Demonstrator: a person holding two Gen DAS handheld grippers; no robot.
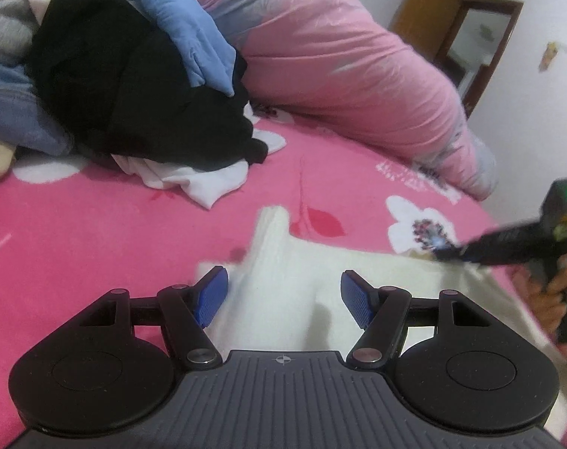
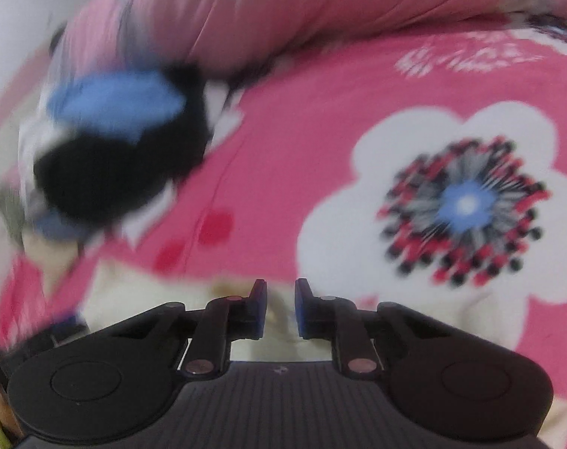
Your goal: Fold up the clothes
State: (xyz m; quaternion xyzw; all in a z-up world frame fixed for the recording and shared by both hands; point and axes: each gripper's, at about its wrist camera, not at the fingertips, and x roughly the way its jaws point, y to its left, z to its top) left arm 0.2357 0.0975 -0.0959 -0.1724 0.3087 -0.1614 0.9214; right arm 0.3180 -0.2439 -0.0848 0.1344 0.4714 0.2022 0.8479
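Cream-white soft knit garment [image 1: 283,280] lies flat on pink floral bed [image 1: 96,232], 6 o'clock. Light, limp, non-slip; take at edges/corners. Left claw [image 1: 283,301] apart, astride a fold. Right claw [image 2: 280,308] nearly together; grip on cloth unclear.

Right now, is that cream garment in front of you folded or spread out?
Spread out, mostly: the cream garment lies flat on the pink bedsheet, one narrow part sticking out. No neat fold shows.

left wrist view: low over bed [image 1: 96,224], facing clothes pile [image 1: 134,75]. right wrist view: close, angled down. shared: pile, white garment [image 2: 152,292], flower print [image 2: 466,202].
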